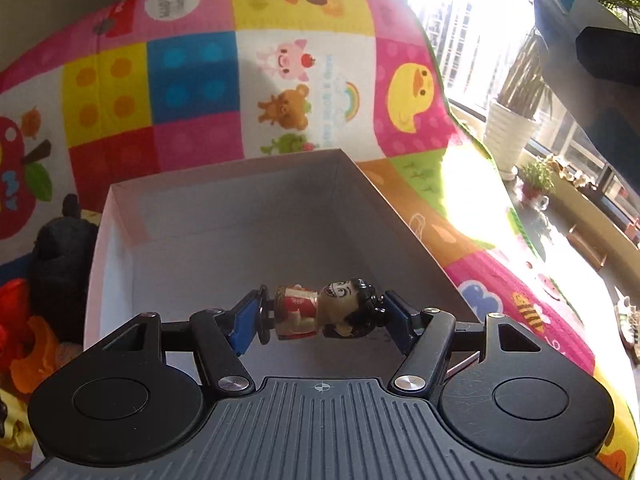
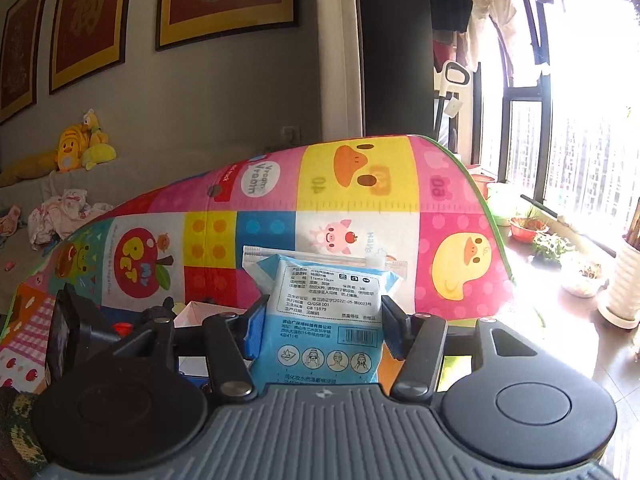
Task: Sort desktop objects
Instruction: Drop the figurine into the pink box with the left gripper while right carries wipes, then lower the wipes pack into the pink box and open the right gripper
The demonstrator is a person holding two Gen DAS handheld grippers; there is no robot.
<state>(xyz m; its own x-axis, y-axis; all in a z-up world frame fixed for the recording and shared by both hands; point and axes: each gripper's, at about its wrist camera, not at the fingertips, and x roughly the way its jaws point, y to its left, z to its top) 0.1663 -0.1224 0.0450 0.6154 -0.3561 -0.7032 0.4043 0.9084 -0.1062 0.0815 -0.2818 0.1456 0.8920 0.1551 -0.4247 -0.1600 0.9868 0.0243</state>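
My left gripper (image 1: pixel 320 312) is shut on a small toy figure (image 1: pixel 324 310) with black hair and a red body, held sideways between the blue pads above the near edge of an open white box (image 1: pixel 120 216). The box's inside looks empty. My right gripper (image 2: pixel 324 316) is shut on a blue-and-white wipes packet (image 2: pixel 328 304), held upright in the air. In the right wrist view the left gripper (image 2: pixel 80 328) shows at the lower left, beside a corner of the white box (image 2: pixel 196 314).
A colourful patchwork play mat (image 1: pixel 192 80) covers the surface under and behind the box. A black plush (image 1: pixel 60 256) and red and orange toys (image 1: pixel 20 328) lie left of the box. Potted plants (image 1: pixel 508 136) stand by the bright window on the right.
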